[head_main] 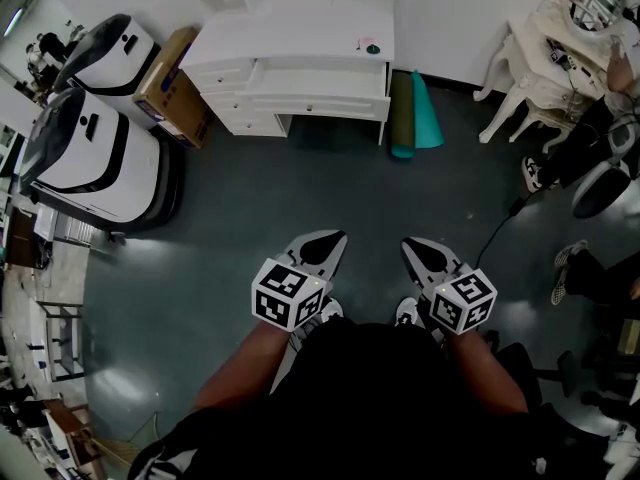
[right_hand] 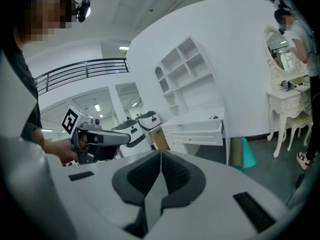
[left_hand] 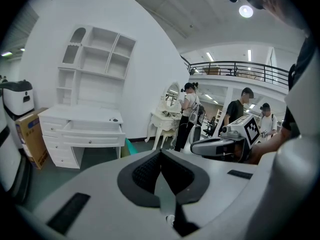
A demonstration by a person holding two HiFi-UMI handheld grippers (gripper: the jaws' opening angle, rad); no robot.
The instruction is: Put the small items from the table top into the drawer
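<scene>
Nothing moved yet: left gripper and right gripper closed, empty, well apart from surface; 1 small item waiting, drawer apparently open.

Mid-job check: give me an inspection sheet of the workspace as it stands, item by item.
Surface: white desk stands across the floor, well away from both grippers.
Job's things: drawer under the desk top appears pulled open; one small item at the top's right end, too small to identify.
Clutter: cardboard box at the desk's left; rolled mats at its right.
Grippers: left gripper and right gripper both have jaws together, nothing between them.
Cables: one black cable on the floor at right.
Surroundings: white machines at left; dressing table and bystanders at right.
</scene>
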